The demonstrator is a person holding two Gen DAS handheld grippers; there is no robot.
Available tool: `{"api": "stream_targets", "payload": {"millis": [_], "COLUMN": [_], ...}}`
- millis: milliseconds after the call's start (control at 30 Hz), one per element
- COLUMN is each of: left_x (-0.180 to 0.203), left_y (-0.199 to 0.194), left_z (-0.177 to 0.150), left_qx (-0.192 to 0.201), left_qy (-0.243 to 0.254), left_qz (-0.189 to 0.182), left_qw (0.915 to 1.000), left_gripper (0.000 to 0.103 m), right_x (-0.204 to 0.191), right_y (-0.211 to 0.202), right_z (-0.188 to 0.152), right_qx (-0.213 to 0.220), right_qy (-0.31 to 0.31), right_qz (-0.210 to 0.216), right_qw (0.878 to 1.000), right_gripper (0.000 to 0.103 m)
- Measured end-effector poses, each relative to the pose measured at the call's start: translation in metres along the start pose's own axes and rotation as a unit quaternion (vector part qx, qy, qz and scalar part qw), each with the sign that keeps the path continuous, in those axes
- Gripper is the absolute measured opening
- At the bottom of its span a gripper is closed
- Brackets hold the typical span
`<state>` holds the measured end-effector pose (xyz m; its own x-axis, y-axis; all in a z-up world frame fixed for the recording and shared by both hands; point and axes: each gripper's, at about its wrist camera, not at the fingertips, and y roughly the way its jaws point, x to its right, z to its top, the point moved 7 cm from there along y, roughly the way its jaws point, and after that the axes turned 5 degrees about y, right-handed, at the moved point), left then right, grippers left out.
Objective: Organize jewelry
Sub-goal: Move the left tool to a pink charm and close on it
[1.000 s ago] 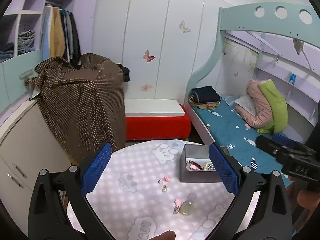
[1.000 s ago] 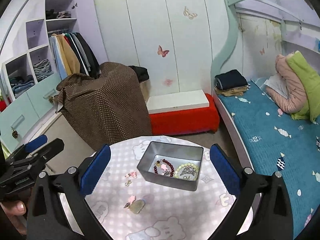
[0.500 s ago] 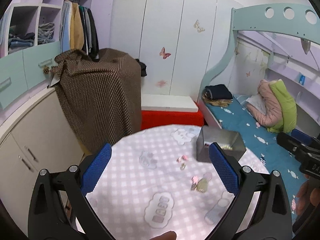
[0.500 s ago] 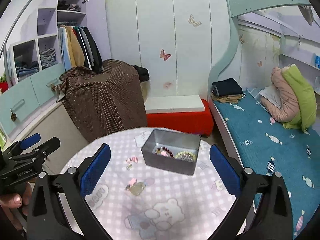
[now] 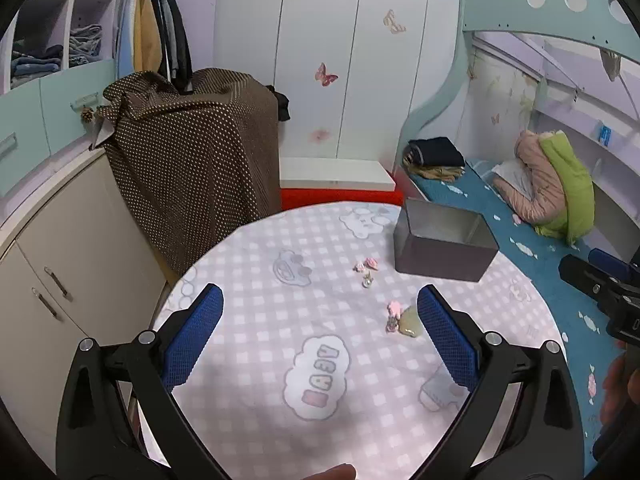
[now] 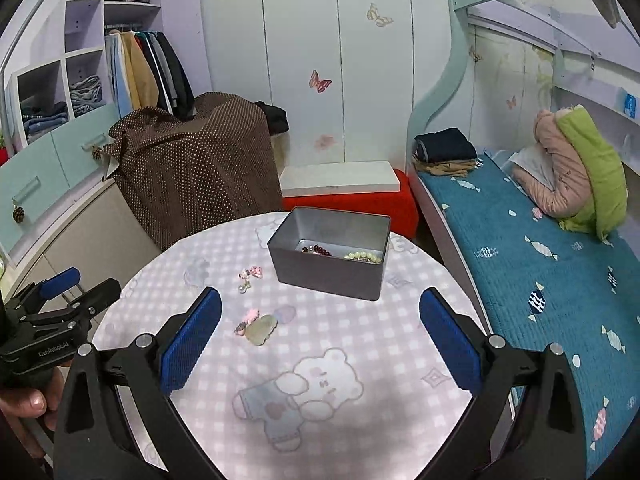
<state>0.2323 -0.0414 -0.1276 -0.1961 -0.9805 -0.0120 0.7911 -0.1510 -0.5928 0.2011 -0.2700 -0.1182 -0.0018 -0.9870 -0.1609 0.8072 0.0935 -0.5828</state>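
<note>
A grey metal tin [image 6: 332,256] stands on the round checked table [image 6: 320,360]; it also shows in the left wrist view [image 5: 444,246]. Inside lie a dark red bead bracelet [image 6: 318,250] and a pale bead bracelet [image 6: 362,257]. Loose on the cloth are small pink pieces [image 6: 252,272] [image 5: 367,266], a pearl piece [image 6: 243,288] [image 5: 367,281], and a pale green pendant with a pink charm [image 6: 260,326] [image 5: 406,318]. My left gripper [image 5: 320,344] and right gripper [image 6: 320,340] are both open, empty and above the table's near side.
A brown dotted cloth covers furniture [image 6: 192,168] behind the table. A red bench with a white top [image 6: 348,196] stands beyond it. A bed with a teal cover [image 6: 540,272] runs along the right. Cabinets and open shelves [image 5: 60,220] line the left wall.
Both grippers have pulled back and risen from the table, so more tabletop shows. The left view has swung right. Both stay open, and the jewelry has not moved.
</note>
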Motion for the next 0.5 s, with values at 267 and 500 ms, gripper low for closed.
{"api": "stream_targets", "payload": {"millis": [267, 500], "left_x": [0.018, 0.034], "left_y": [0.041, 0.107], "left_z": [-0.012, -0.027], "left_qx": [-0.036, -0.086], "left_qy": [0.026, 0.041], "left_qz": [-0.002, -0.005], "left_qw": [0.999, 0.9954], "left_gripper": [0.098, 0.097], "right_x": [0.001, 0.013], "right_y": [0.018, 0.035], "right_z": [-0.014, -0.028], "right_qx": [-0.028, -0.058], "right_qy": [0.001, 0.007], "right_qz": [0.002, -0.007], "right_qw": [1.0, 0.998], "right_gripper": [0.096, 0.096]}}
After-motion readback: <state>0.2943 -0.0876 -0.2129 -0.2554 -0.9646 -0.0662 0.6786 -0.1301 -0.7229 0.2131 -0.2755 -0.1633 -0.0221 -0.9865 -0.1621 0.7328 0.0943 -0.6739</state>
